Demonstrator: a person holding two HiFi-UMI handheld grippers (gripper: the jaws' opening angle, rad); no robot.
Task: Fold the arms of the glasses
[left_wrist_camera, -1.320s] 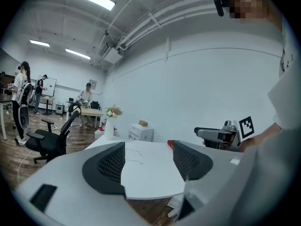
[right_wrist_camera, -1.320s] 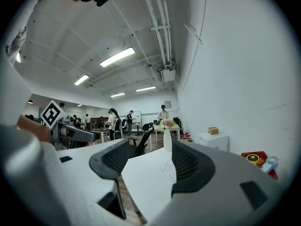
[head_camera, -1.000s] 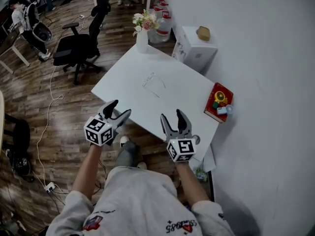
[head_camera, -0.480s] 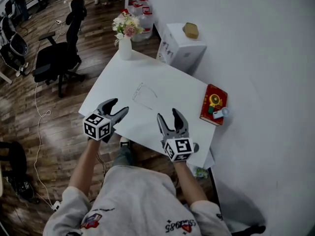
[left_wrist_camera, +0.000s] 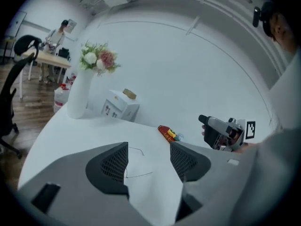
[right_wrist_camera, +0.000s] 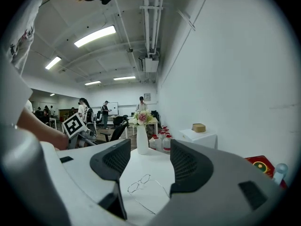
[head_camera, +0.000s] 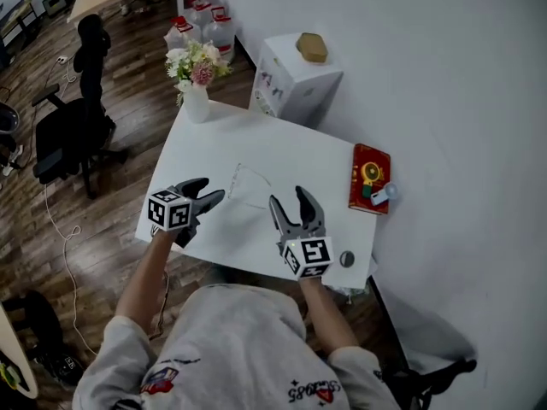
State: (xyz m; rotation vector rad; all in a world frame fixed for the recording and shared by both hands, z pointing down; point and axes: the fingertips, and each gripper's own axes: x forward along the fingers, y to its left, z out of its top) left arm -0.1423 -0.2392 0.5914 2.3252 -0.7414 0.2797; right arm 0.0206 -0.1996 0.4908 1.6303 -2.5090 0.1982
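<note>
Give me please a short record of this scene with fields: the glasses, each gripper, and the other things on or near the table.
glasses: thin wire frame, lying on the white table, arms spread open, not yet folded
left gripper: open, nothing between the jaws, apart from the glasses
right gripper: open, nothing between the jaws, apart from the glasses
on the table: vase of flowers at the far corner; red book at the wall-side edge
beside the table: white box against the wall
</note>
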